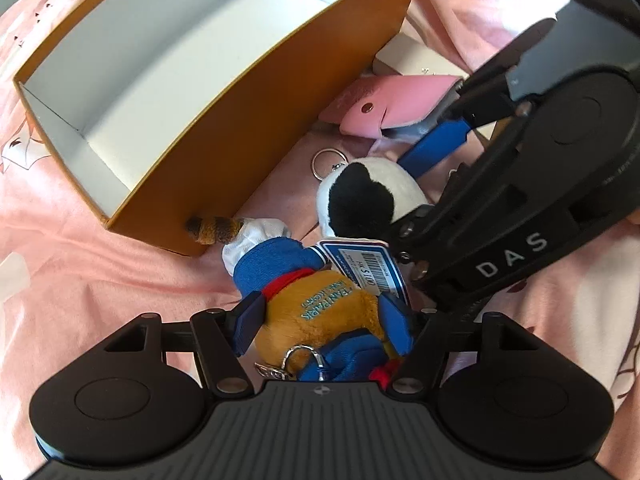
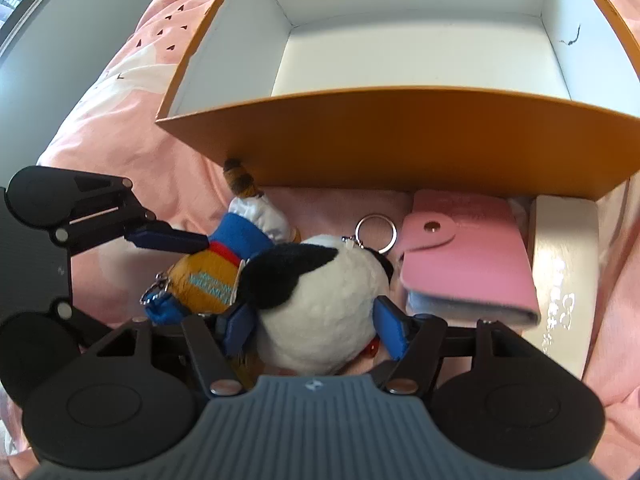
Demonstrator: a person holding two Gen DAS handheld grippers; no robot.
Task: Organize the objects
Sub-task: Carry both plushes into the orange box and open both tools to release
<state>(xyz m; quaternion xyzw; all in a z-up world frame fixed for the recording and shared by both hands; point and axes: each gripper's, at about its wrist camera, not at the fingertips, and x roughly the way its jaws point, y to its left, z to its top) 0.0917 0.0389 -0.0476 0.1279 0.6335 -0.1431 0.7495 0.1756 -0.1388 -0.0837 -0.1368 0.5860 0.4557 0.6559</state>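
Left wrist view: left gripper [image 1: 324, 322] is closing around the brown plush toy [image 1: 320, 316] at lower centre, its long axis running up-left toward the box [image 1: 240, 128]. Right gripper [image 2: 316, 320] is straddling the black-and-white plush [image 2: 320, 304], pads touching its sides. Both toys are lying just below the box wall, so lifting over it is probably next. Farther right, the pink wallet [image 2: 468, 256] and keyring [image 2: 376, 230] are crowding that wall.

Bright, sharp daylight; strong fisheye bending at edges.
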